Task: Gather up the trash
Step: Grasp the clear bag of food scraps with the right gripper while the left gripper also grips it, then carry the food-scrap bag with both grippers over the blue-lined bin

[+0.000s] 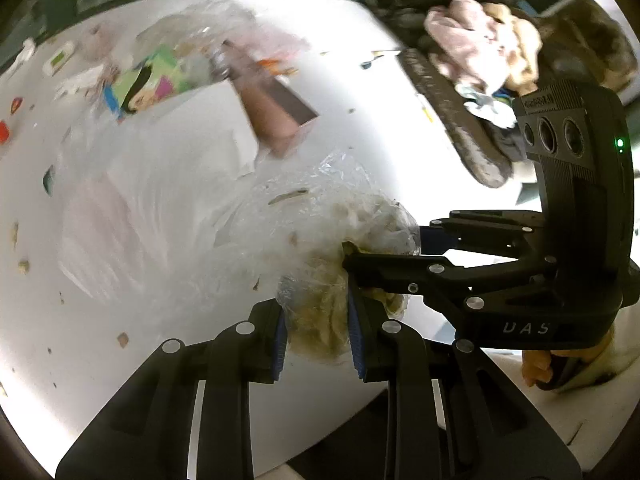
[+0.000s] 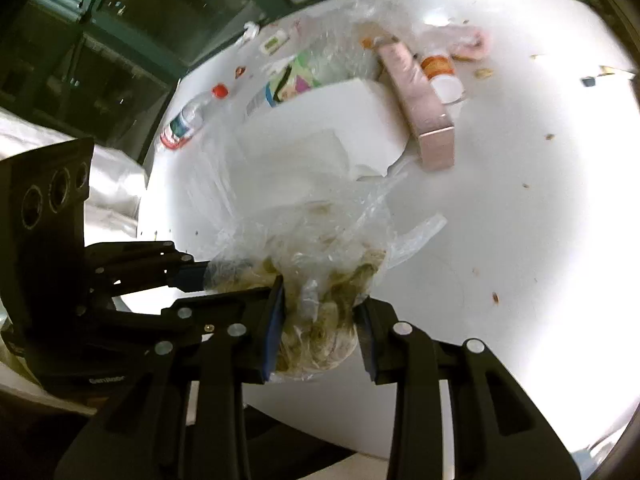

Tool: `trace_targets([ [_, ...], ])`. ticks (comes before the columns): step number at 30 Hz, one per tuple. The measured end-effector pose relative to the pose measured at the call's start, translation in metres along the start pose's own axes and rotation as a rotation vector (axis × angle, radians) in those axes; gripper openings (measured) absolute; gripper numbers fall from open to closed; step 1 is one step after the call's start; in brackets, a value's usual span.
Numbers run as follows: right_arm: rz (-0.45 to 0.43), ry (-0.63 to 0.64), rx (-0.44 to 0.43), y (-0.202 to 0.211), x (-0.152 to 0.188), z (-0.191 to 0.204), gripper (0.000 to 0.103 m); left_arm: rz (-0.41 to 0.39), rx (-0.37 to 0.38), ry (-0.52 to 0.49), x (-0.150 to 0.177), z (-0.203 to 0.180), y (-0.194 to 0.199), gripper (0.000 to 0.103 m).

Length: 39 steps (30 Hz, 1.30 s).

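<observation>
Left wrist view: left claw (image 1: 316, 334) and right claw (image 2: 320, 334) both clamp 1 clear food-scrap bag (image 1: 320, 240), near worktop (image 1: 160, 360) edge | risk: thin film tears, spilling scraps.

Crumpled clear plastic bag (image 1: 320, 280) (yellowish scraps inside) clamped above the table.

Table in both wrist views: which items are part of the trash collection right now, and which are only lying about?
In hand:
- crumpled clear plastic bag of yellowish scraps, gripped by left gripper and right gripper

Lying about on the white table:
- long pink cardboard box
- orange pill bottle with white cap
- clear plastic water bottle
- red bottle cap
- white paper sheets
</observation>
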State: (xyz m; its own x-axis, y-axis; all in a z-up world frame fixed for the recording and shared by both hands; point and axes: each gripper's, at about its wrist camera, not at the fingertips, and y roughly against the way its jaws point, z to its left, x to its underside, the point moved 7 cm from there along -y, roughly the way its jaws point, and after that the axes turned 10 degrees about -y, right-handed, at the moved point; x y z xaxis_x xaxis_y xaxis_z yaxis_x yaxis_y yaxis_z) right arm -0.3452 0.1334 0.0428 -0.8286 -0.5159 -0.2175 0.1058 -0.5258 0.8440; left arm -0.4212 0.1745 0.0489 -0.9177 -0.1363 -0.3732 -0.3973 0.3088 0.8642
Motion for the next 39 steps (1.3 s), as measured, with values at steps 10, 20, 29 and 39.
trace_targets([
  [10, -0.267, -0.101, 0.103, 0.070, 0.022, 0.010, 0.032, -0.068, 0.071, -0.264, -0.008, -0.050, 0.040, 0.023],
  [20, -0.444, -0.215, 0.170, 0.151, 0.060, -0.038, 0.032, -0.070, 0.145, -0.447, -0.031, -0.150, 0.033, 0.023],
  [29, -0.594, -0.408, 0.272, 0.241, 0.139, -0.115, 0.032, -0.037, 0.274, -0.641, -0.037, -0.291, 0.004, 0.023],
  [39, -0.772, -0.695, 0.400, 0.321, 0.248, -0.182, 0.032, 0.023, 0.463, -0.934, -0.009, -0.448, -0.026, 0.023],
])
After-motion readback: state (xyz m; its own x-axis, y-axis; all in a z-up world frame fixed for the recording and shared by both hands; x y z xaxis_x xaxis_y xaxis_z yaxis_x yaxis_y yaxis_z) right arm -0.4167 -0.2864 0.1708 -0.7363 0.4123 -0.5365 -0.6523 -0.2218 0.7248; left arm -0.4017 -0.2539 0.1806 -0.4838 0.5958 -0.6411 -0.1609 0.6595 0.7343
